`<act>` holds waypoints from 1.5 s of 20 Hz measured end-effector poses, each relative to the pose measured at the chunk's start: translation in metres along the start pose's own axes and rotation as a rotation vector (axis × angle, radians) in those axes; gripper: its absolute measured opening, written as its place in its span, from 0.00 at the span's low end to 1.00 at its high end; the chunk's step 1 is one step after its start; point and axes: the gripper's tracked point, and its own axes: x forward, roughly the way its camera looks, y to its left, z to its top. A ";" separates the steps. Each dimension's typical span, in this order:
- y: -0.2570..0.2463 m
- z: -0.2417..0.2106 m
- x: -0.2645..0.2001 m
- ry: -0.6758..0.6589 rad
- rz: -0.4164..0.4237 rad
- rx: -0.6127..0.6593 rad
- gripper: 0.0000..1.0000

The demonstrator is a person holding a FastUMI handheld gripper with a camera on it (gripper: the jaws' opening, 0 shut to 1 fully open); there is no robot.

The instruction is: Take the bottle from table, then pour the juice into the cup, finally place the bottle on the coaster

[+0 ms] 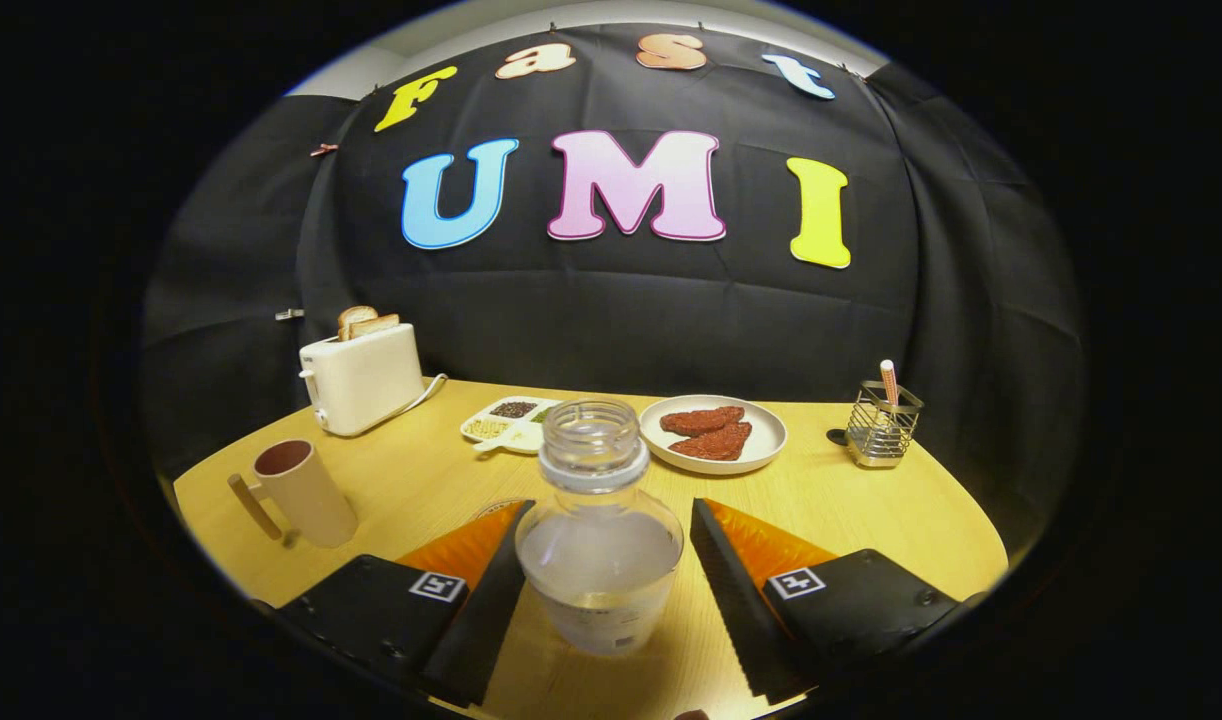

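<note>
Between open jaws: bottle upright; left contact seemingly touching.

Wooden table, bottle, cup, toaster, plate, divided tray, wire holder

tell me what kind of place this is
Likely a staged breakfast table in a recording booth: a toaster holding bread, a plate of food, and an uncapped bottle between the open claw fingers.

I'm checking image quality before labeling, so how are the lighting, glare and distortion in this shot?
Gripper view: fisheye bends the table edge into a curve; lighting is even and warm, shadows soft; the clear bottle between the open tongs is sharp, with mild highlights on its neck; the cup stays crisp.
</note>
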 end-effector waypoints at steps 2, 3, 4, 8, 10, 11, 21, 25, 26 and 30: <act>0.000 -0.005 0.004 0.021 -0.006 0.009 0.85; 0.000 -0.004 0.004 0.016 -0.006 0.013 0.80; -0.001 -0.005 0.006 0.020 -0.004 0.011 0.79; 0.002 -0.005 0.006 0.035 0.018 -0.032 0.76; 0.003 0.000 0.004 0.040 0.032 -0.070 0.74; 0.003 0.004 0.005 0.030 0.036 -0.090 0.74; 0.035 0.079 -0.008 -0.056 0.059 -0.407 0.73; 0.055 0.098 -0.010 -0.043 0.017 -0.442 0.74; 0.062 0.100 -0.011 -0.040 0.005 -0.456 0.74; 0.094 0.106 -0.015 -0.038 -0.007 -0.584 0.73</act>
